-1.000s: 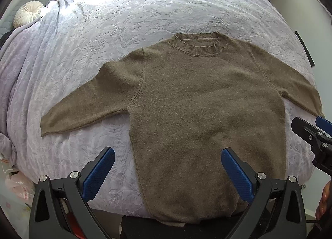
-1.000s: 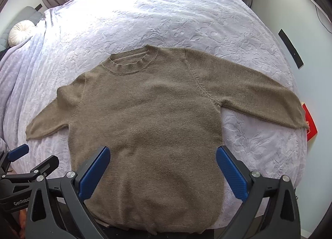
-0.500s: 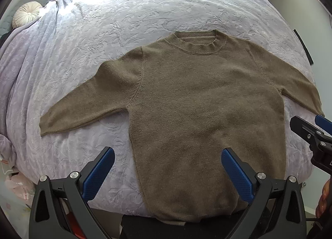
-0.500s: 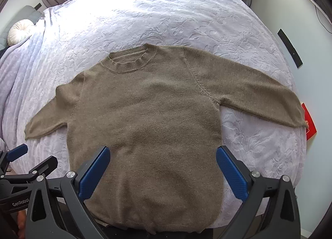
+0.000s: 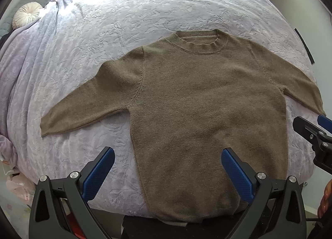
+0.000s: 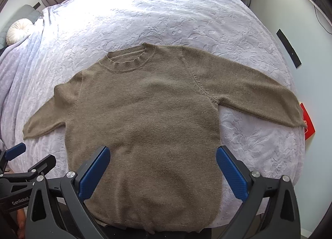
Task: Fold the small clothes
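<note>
Bed: pale lilac bedspread [image 5: 87, 38] with a raised leaf pattern covers the whole surface; strong light falls on its far part.
Far corner: a round cream cushion [image 5: 26, 14] lies at the far left, beside something grey.
Right side of room: a red object [image 6: 308, 121] shows past the bed edge, only in the right wrist view; I cannot tell what it is.
Sweater: an olive-brown knitted sweater [image 5: 207, 104] lies flat on the near half of the bed, front or back side up I cannot tell.
Direction: the round ribbed collar [image 5: 200, 41] points away from the cameras, toward the far side of the bed; the hem [image 6: 149, 221] is nearest and reaches the near edge of the bed.
Long axis: the body runs from near to far; the two sleeves spread out sideways and slant a little toward the near side.
Left sleeve: its cuff [image 5: 46, 124] rests on the bedspread, well apart from the body.
Right sleeve: its cuff [image 6: 294, 117] lies close to the right edge of the bed.
Left gripper [image 5: 168, 168]: it hovers above the lower left part of the sweater; the blue fingers [image 5: 98, 173] are spread wide and grasp nothing.
Right gripper [image 6: 162, 166]: it hovers above the lower middle of the sweater; its fingers [image 6: 231, 173] are also spread wide and empty.
Contact: neither gripper appears to touch the fabric.
</note>
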{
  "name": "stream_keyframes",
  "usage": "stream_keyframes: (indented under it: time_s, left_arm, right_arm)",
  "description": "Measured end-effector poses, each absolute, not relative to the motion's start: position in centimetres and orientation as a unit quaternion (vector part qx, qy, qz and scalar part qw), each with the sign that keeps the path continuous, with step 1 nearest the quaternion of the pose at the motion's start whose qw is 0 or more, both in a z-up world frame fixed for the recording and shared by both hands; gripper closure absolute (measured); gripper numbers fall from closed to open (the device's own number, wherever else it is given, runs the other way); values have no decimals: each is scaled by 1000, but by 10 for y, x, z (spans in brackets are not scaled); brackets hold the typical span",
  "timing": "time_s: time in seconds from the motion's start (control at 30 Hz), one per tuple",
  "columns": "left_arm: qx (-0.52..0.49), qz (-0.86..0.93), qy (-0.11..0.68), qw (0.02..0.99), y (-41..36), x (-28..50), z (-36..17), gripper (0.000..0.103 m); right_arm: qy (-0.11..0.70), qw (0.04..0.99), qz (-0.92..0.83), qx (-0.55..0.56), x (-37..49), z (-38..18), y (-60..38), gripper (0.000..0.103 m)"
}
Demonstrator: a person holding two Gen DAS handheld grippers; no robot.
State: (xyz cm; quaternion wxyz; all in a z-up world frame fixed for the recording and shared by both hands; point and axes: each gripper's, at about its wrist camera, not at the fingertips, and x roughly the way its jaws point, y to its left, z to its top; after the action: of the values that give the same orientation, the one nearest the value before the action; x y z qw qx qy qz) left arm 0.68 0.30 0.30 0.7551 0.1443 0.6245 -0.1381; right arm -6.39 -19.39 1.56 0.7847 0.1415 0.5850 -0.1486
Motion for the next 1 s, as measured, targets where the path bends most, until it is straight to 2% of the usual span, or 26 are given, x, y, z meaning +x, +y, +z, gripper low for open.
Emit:
stream_keyframes:
  time_s: [1.0]
  left_arm:
    - [124, -145, 640, 744, 5, 14, -18, 0]
  right_arm:
    - [596, 775, -153, 146, -46, 3, -193, 1]
